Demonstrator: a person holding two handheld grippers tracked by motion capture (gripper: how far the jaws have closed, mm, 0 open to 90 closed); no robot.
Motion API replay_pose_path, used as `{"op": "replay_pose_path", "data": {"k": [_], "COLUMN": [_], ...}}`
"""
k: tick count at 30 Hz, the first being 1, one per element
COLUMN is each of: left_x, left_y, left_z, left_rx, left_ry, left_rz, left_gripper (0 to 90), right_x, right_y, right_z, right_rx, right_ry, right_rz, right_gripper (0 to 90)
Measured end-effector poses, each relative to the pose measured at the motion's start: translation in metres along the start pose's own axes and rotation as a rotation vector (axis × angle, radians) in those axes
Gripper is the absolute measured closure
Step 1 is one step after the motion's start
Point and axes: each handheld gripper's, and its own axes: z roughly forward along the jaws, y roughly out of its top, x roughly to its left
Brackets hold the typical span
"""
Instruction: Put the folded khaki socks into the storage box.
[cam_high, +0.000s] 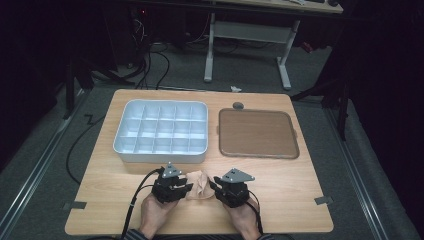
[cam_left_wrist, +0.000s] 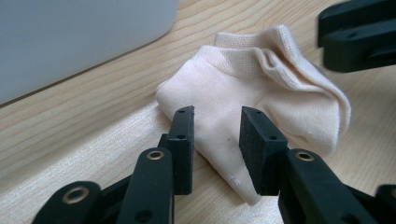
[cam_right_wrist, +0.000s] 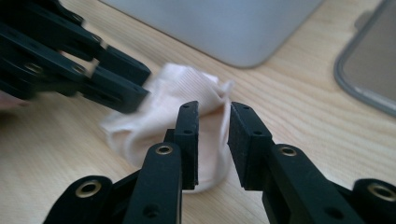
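A pale peach ankle sock (cam_high: 200, 184) lies crumpled on the wooden table (cam_high: 300, 185) near its front edge, between my two grippers. My left gripper (cam_high: 189, 189) comes at it from the left. In the left gripper view its jaws (cam_left_wrist: 217, 116) stand apart over the sock (cam_left_wrist: 261, 88), and the pads are not pressing on it. My right gripper (cam_high: 216, 182) faces it from the right. Its jaws (cam_right_wrist: 213, 109) are parted a little, with the sock (cam_right_wrist: 187, 93) just beyond them and the cloth loose. The left gripper (cam_right_wrist: 135, 86) reaches the sock's far side there.
A white tray (cam_high: 160, 150) divided into several compartments sits behind the sock, close to the left gripper. To its right lies a flat brown tray (cam_high: 257, 132) with a grey rim. A small grey object (cam_high: 238, 105) rests at the table's far edge.
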Motion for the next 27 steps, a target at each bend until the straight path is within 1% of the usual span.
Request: {"op": "replay_pose_path", "data": {"k": [4, 9, 13, 14, 15, 16, 18, 20, 21, 23, 24, 27], "left_x": [0.000, -0.001, -0.002, -0.002, -0.003, -0.003, -0.003, -0.003, -0.003, -0.004, -0.004, -0.004], "left_y": [0.000, 0.000, 0.000, -0.001, -0.001, -0.001, -0.002, -0.003, -0.003, -0.003, -0.003, -0.003], "left_z": [0.001, 0.002, 0.004, 0.004, 0.005, 0.005, 0.006, 0.006, 0.006, 0.006, 0.006, 0.007], "left_rx": [0.001, 0.004, 0.000, -0.002, -0.005, -0.005, -0.011, -0.009, -0.008, -0.009, -0.009, -0.006], "left_ry": [0.002, 0.006, 0.009, 0.008, 0.006, 0.006, 0.012, 0.016, 0.018, 0.019, 0.019, 0.024], "left_rz": [-0.006, -0.007, -0.021, -0.026, -0.039, -0.039, -0.043, -0.038, -0.034, -0.034, -0.034, -0.027], "left_gripper": [66.0, 65.9, 65.4, 64.7, 64.6, 64.5, 64.6, 64.6, 64.6, 64.5, 64.5, 64.6], "right_x": [0.011, 0.018, 0.023, 0.025, 0.025, 0.025, 0.025, 0.025, 0.024, 0.023, 0.023, 0.021], "right_y": [0.009, 0.015, 0.016, 0.016, 0.016, 0.016, 0.015, 0.015, 0.014, 0.013, 0.012, 0.009], "right_z": [-0.004, 0.001, 0.006, 0.008, 0.010, 0.010, 0.013, 0.014, 0.015, 0.017, 0.019, 0.019], "right_rx": [-0.019, -0.016, -0.006, 0.001, 0.002, 0.002, 0.007, 0.008, 0.018, 0.031, 0.039, 0.045], "right_ry": [0.009, 0.020, 0.005, -0.005, -0.009, -0.009, -0.025, -0.029, -0.034, -0.038, -0.048, -0.060], "right_rz": [-0.037, -0.042, -0.054, -0.057, -0.058, -0.058, -0.052, -0.048, -0.051, -0.051, -0.052, -0.058], "right_gripper": [72.3, 68.9, 65.1, 62.7, 61.0, 61.0, 56.1, 55.2, 54.6, 54.8, 55.5, 56.4]}}
